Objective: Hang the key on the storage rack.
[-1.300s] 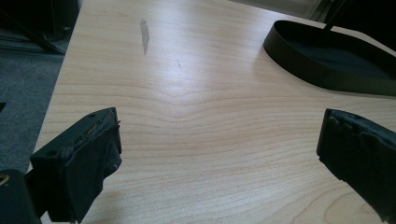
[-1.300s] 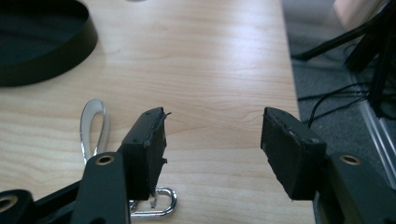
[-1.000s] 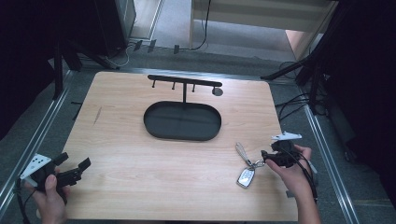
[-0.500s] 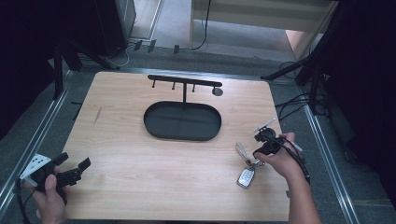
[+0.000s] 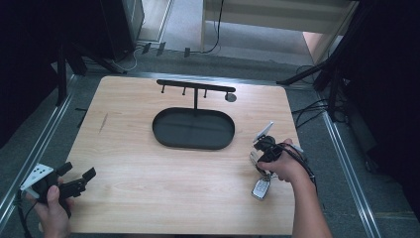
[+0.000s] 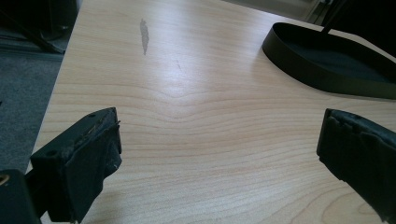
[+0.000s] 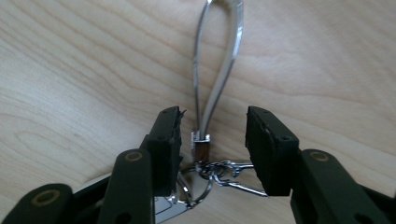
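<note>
A key ring with a long silver loop, small rings and a silver key fob lies on the wooden table near its right edge. My right gripper points down over it, open. In the right gripper view the right gripper has one jaw on each side of the loop's clasp, and neither jaw touches it. My left gripper stands open at the table's front left corner. In the left gripper view it has only bare wood between its jaws.
A black oval tray sits at the middle of the table, also seen in the left gripper view. Behind it stands a black rack bar with small hooks on a post. A scuff mark marks the wood at left.
My right gripper has moved left and tipped down over the key ring, so its jaws now straddle the loop's clasp. The left gripper has not moved.
</note>
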Demonstrator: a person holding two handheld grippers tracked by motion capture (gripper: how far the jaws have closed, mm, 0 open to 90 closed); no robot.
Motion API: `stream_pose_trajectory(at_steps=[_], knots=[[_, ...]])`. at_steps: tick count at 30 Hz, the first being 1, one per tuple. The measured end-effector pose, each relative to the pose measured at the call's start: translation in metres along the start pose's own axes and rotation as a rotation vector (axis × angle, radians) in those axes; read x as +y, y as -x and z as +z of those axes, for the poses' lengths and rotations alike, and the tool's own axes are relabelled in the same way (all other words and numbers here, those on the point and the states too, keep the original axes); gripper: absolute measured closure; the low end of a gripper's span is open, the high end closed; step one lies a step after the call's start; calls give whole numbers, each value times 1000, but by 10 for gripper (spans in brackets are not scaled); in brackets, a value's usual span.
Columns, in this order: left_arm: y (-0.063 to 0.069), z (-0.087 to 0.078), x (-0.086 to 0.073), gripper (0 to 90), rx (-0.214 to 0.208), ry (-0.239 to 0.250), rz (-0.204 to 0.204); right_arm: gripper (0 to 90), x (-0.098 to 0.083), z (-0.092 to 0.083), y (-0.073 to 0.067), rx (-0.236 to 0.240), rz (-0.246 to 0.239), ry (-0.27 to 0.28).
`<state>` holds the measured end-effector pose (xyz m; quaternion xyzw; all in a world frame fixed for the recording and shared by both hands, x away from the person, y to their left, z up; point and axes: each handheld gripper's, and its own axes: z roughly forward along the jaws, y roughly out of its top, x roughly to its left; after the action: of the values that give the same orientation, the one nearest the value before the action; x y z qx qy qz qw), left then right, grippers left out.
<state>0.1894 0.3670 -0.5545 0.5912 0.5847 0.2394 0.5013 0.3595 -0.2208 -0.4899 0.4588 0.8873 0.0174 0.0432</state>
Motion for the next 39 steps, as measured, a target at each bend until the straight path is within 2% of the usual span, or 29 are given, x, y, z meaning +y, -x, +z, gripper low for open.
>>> stream_pose_trajectory(at_steps=[2,3,4,6,8,10,13,14,17,18,19,21,22,23,24,25,26,29,30,31,33,34,37,38,39], knots=[[0,0,0,1,0,-1,1,576,1,2,-1,0,-8,-21],[0,0,0,1,0,-1,2,605,2,7,-3,-13,4,-54],[0,0,0,1,0,-1,2,633,2,9,-3,-17,20,-63],[0,0,0,1,0,1,-1,705,2,11,-1,11,54,-66],[0,0,0,1,-1,-1,-1,753,1,13,0,31,67,-71],[0,0,0,1,-1,-2,3,819,-1,15,0,40,65,-61],[0,0,0,1,0,-2,0,831,-2,14,2,21,83,-24],[0,0,0,1,0,-2,0,832,-3,13,3,25,84,-2],[0,0,0,1,2,-4,5,833,-5,9,7,28,143,92],[0,0,0,1,2,-4,5,833,-5,9,7,28,143,92],[0,0,0,1,2,-5,5,833,-6,6,9,8,167,154],[0,0,0,1,3,-4,4,833,-7,5,10,0,175,175],[0,0,0,1,2,-4,4,833,-8,1,13,-26,198,250],[0,0,0,1,2,-5,4,834,-9,-1,14,-36,210,276],[0,0,0,1,2,-5,4,834,-9,-1,14,-36,210,276],[0,0,0,1,2,-4,4,833,-10,-5,16,-50,242,361],[0,0,0,1,2,-4,4,833,-11,-7,17,-58,247,402],[0,0,0,1,2,-3,3,834,-12,-14,18,-76,283,490],[0,0,0,1,2,-3,3,834,-12,-14,18,-76,283,490],[0,0,0,1,2,-4,3,833,-12,-20,17,-98,299,557],[0,0,0,1,2,-5,2,833,-12,-23,16,-111,310,603],[0,0,0,1,2,-5,2,833,-12,-23,16,-111,310,603],[0,0,0,1,1,-5,2,834,-11,-31,14,-134,332,698],[0,0,0,1,1,-5,2,834,-11,-31,14,-134,332,698],[0,0,0,1,1,-5,3,834,-11,-34,11,-148,339,741]])
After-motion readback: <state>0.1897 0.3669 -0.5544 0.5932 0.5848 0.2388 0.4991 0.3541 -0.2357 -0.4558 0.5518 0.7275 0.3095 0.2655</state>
